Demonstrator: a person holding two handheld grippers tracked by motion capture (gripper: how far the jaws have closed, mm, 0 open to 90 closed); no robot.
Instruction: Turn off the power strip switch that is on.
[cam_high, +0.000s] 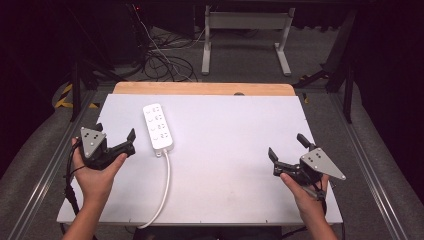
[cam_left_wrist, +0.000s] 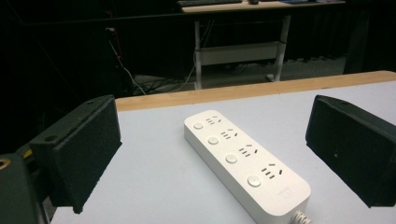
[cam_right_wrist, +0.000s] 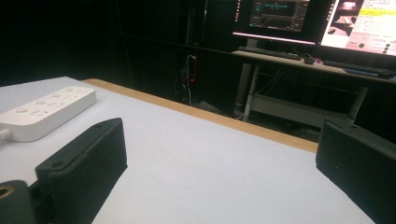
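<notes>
High view, stock: white power strip (cam_high: 158, 126), 4 outlets w/ buttons, flat on table (cam_high: 240, 165), left-centre, cord (cam_high: 162, 192) trailing off near edge; prob. laid so for easy side grasp. Left gripper (cam_high: 116, 135): jaws wide, empty, just beside strip, aimed at it. Right gripper (cam_high: 287, 147): wide, empty, well apart, over bare table.
</notes>
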